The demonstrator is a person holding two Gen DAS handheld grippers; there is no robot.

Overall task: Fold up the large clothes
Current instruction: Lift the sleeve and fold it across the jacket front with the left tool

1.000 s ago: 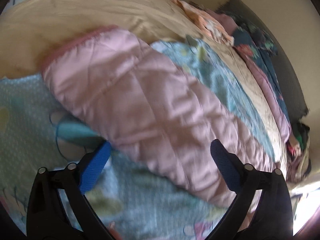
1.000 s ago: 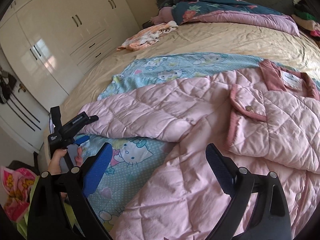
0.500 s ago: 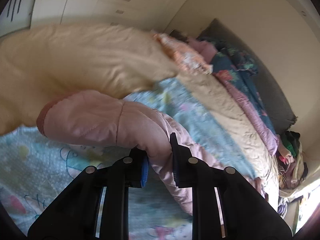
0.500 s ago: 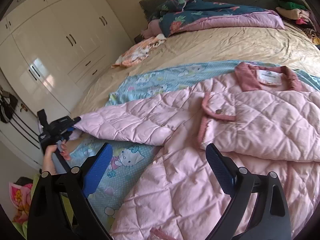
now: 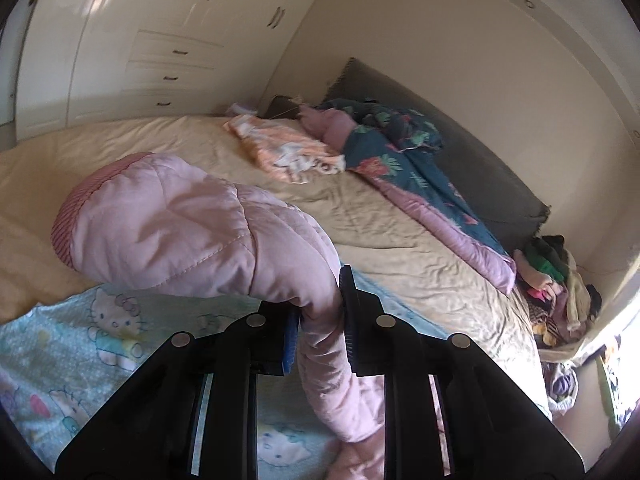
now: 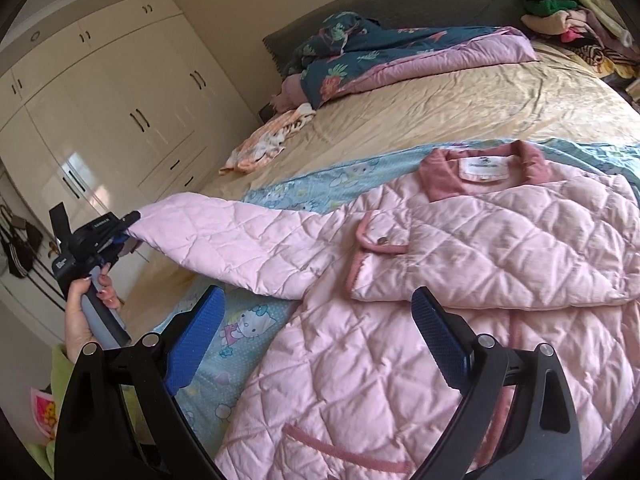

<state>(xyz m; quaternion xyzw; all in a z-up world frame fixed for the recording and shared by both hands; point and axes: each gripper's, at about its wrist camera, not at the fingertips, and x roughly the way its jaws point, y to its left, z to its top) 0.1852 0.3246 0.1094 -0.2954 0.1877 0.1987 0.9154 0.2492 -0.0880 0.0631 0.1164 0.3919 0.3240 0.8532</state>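
Left gripper (image 5: 318,330), wide open 1 second ago, is now clamping the pink jacket (image 6: 460,280) sleeve (image 5: 168,232), lifting it off the bed (image 6: 460,112) for folding inward. Right gripper (image 6: 316,340) is hovering wide, empty.

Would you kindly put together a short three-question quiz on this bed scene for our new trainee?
1. True or false: the left gripper is shut on the sleeve of the pink quilted jacket.
2. Which describes the right gripper? A) shut on the collar B) open above the jacket, holding nothing C) shut on the blanket
3. Fill in: the jacket lies on a light blue ______ blanket spread over the beige bedsheet.

Key: 1 true. 2 B. 3 cartoon-cat.
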